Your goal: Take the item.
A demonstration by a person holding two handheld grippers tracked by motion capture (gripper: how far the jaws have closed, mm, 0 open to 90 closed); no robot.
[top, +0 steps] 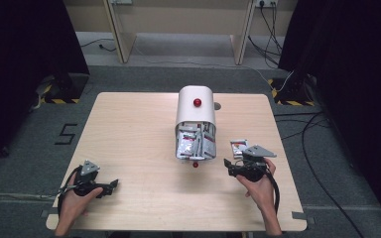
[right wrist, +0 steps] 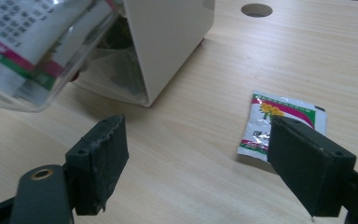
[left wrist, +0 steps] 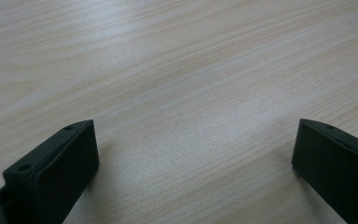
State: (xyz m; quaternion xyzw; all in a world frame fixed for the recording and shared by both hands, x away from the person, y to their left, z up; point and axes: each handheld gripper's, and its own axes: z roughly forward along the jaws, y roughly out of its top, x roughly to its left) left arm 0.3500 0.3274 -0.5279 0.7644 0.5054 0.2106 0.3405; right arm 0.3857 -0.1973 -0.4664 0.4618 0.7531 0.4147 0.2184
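Packet (right wrist: 279, 122) lies flat on the tabletop (right wrist: 205, 154), partly behind the right gripper's (right wrist: 216, 158) far jaw. Both jaws gape wide, empty; centre them over it, then close. Left gripper (left wrist: 193, 158) idles wide open, empty.

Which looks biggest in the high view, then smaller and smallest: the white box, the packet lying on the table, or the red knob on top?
1. White box, by far the largest.
2. Loose packet beside it.
3. Red knob, a small dot.
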